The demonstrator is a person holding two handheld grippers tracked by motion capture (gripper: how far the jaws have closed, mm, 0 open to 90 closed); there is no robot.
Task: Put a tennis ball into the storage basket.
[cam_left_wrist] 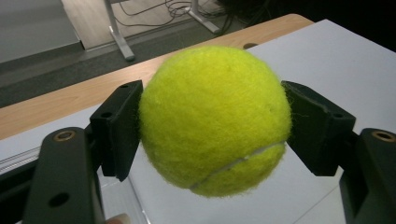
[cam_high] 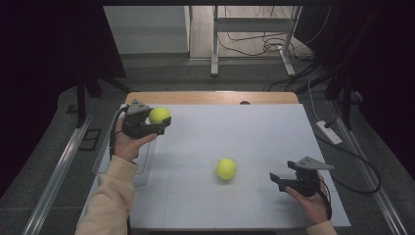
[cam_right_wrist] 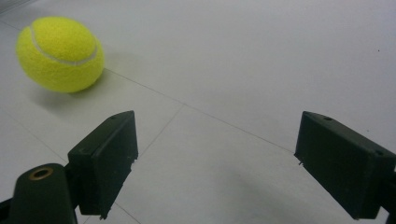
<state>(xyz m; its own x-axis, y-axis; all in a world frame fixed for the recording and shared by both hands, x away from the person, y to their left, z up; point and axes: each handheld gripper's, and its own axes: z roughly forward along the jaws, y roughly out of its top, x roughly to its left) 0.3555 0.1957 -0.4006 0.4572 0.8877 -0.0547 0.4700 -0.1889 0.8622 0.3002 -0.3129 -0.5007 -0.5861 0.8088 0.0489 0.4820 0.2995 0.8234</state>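
My left gripper is shut on a yellow tennis ball and holds it above the table's far left part. In the left gripper view both black pads press the sides of this ball, which hangs clear of the white surface. A second yellow tennis ball rests on the white table top near the middle front. My right gripper is low at the front right, its jaws wide apart with nothing between them. In the right gripper view that second ball lies ahead and to the left of the jaws.
A clear plastic tray sits at the table's left edge under my left forearm. A wooden strip runs along the far edge. Beyond it stand metal desk legs and loose cables on the floor.
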